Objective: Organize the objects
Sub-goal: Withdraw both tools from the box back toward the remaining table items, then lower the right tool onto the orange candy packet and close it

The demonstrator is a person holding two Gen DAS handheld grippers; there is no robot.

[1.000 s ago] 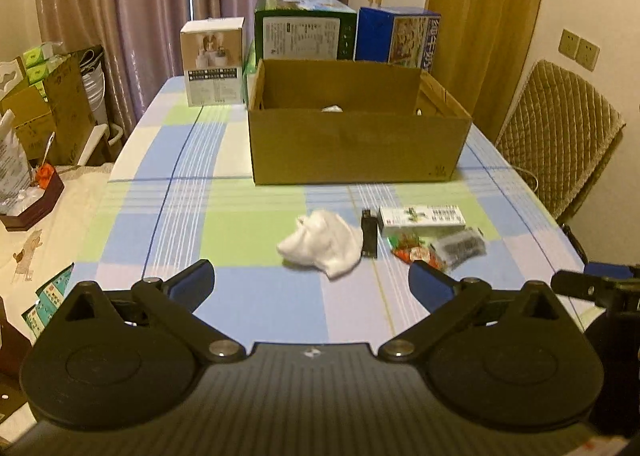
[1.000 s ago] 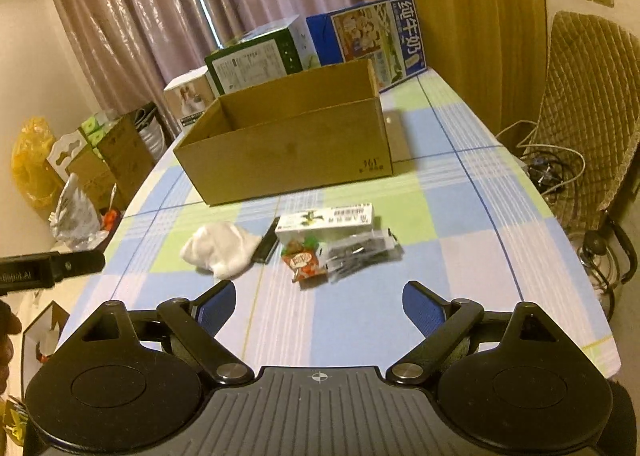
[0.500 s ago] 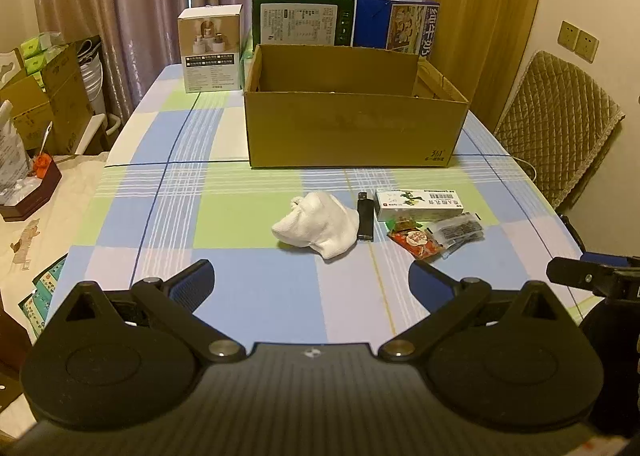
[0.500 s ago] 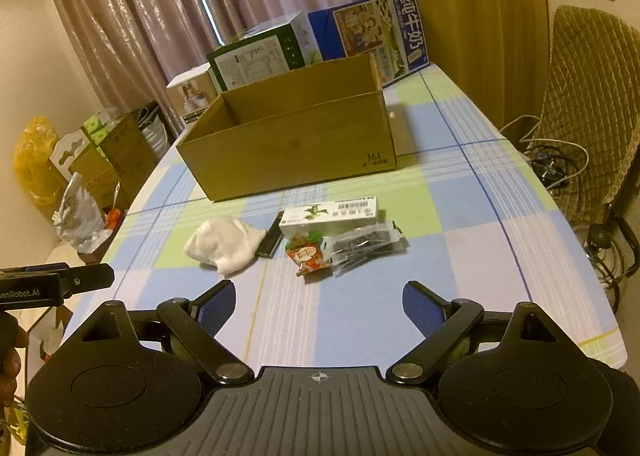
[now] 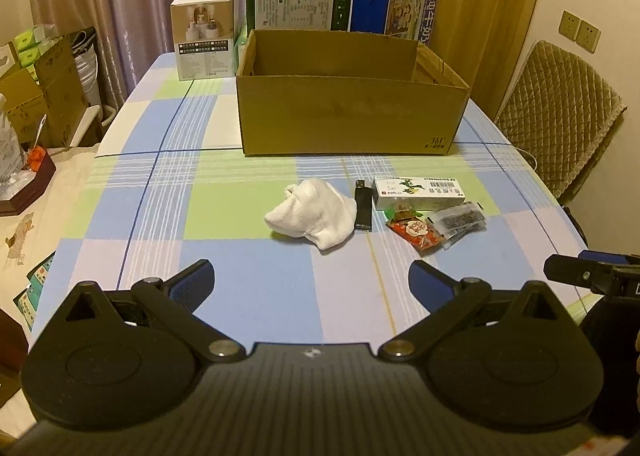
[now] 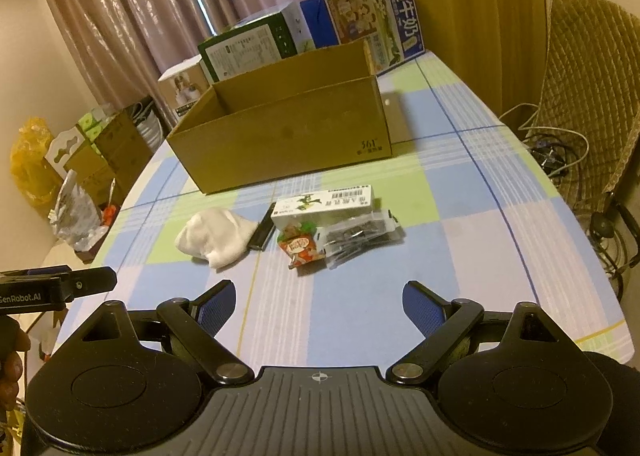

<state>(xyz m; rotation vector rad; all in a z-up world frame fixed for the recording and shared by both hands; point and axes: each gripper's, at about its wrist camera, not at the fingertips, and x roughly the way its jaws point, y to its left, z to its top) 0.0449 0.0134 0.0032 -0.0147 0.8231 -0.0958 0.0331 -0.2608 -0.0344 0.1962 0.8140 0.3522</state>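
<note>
I'm seeing the white cloth (image 5: 314, 214) lying bunched mid-table, the black lighter (image 5: 362, 208) touching its right edge, long axis pointing at the cardboard box (image 5: 348, 120). The white carton (image 5: 418, 193) is lying crosswise beside it. I'm holding the left gripper (image 5: 311, 283) and right gripper (image 6: 319, 303) wide apart, empty.

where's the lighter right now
In both views the black lighter lies on the table between the white cloth on its left and the white carton on its right, in front of the cardboard box.
</note>
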